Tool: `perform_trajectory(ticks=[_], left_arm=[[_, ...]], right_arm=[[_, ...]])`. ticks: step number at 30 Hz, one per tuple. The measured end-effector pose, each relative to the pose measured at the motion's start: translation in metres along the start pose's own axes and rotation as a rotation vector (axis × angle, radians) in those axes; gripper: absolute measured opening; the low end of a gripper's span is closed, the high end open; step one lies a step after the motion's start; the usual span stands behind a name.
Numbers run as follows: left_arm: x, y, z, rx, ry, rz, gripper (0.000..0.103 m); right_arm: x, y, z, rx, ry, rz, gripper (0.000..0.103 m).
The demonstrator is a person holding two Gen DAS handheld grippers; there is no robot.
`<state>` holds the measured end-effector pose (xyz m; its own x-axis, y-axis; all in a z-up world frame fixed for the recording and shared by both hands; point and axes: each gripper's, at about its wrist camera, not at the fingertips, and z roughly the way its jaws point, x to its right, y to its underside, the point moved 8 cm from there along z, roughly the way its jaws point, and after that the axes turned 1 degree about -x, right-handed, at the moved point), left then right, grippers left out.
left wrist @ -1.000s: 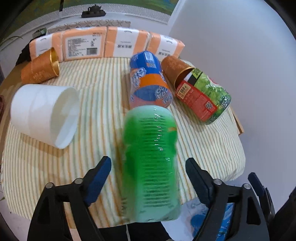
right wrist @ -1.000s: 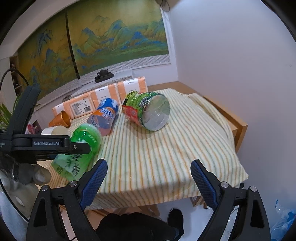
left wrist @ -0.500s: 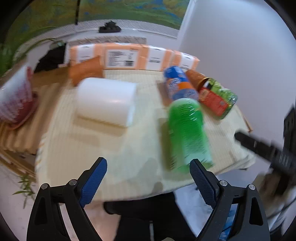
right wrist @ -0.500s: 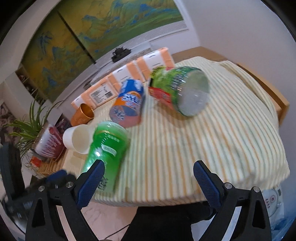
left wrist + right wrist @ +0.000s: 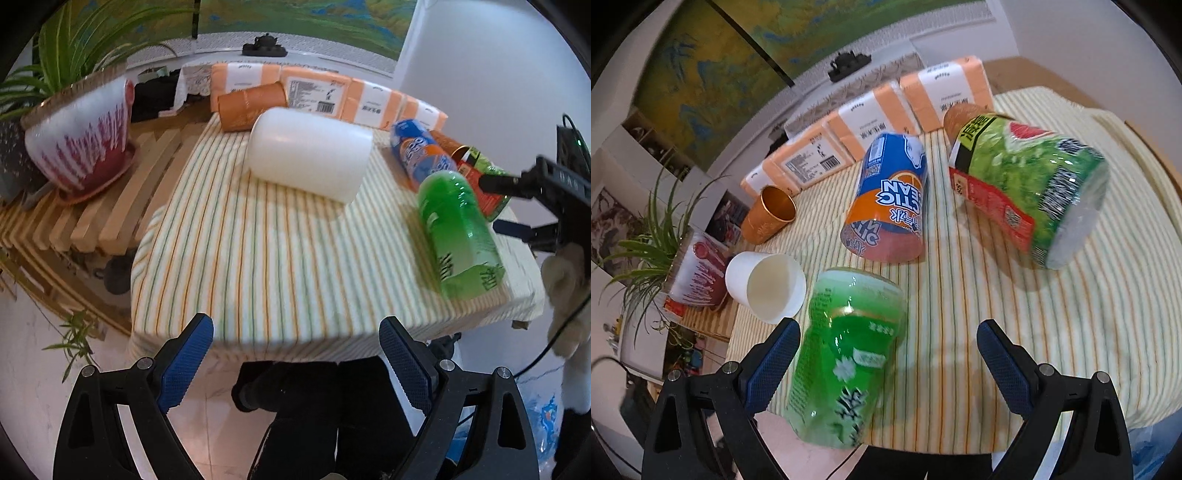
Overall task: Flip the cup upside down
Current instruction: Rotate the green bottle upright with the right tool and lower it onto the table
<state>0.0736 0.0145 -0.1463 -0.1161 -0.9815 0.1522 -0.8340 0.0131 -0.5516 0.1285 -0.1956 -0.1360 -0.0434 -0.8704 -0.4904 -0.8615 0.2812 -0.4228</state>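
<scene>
A white cup [image 5: 308,153] lies on its side on the striped cloth, also in the right wrist view [image 5: 764,286] with its mouth open toward me. A green cup [image 5: 458,230] lies on its side at the table's front right edge; in the right wrist view [image 5: 846,354] it lies between the fingers. My left gripper [image 5: 295,350] is open and empty, back off the front edge of the table. My right gripper [image 5: 886,362] is open around the green cup, apart from it; it shows in the left wrist view [image 5: 517,201] at the right.
A blue-orange cup [image 5: 890,199], a green-red cup [image 5: 1030,188] and a gold cup [image 5: 768,214] lie on the striped cloth [image 5: 277,251]. Orange tissue packs [image 5: 317,94] line the back. A potted plant [image 5: 81,140] stands on a slatted bench at left.
My left gripper has pulled back and swung left, away from the green cup. My right gripper has moved in toward the green cup, which now lies between its fingers.
</scene>
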Motion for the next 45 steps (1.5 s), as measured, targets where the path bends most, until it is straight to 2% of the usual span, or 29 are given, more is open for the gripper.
perform_trajectory(ticks=[4,8,15,19,21,23,28,33,45], left_arm=[[-0.001,0.005,0.003,-0.007,-0.001,-0.001,0.093],[0.002,0.003,0.003,-0.003,0.0,0.001,0.093],[0.005,-0.001,0.003,0.001,0.006,0.002,0.093],[0.006,-0.002,0.004,-0.002,0.009,0.006,0.093],[0.007,-0.002,0.004,-0.002,0.009,0.008,0.093],[0.007,-0.003,0.004,-0.002,0.01,0.01,0.093],[0.01,-0.005,0.003,0.005,0.01,0.016,0.093],[0.011,-0.006,0.002,0.01,0.008,0.018,0.093],[0.012,-0.006,0.002,0.008,0.006,0.028,0.093]], right_arm=[[0.0,-0.005,0.011,-0.064,-0.026,0.027,0.094],[0.0,-0.007,0.023,-0.136,-0.038,0.051,0.089],[-0.002,-0.012,0.038,-0.21,-0.056,0.068,0.083],[-0.008,-0.013,0.039,-0.237,-0.068,0.054,0.075],[-0.011,-0.014,0.04,-0.246,-0.078,0.048,0.067],[-0.014,-0.014,0.039,-0.248,-0.084,0.041,0.065],[-0.018,-0.013,0.038,-0.231,-0.071,0.018,0.064],[-0.021,-0.015,0.025,-0.175,-0.066,-0.011,0.064],[-0.037,-0.017,-0.025,0.06,0.001,-0.158,0.064]])
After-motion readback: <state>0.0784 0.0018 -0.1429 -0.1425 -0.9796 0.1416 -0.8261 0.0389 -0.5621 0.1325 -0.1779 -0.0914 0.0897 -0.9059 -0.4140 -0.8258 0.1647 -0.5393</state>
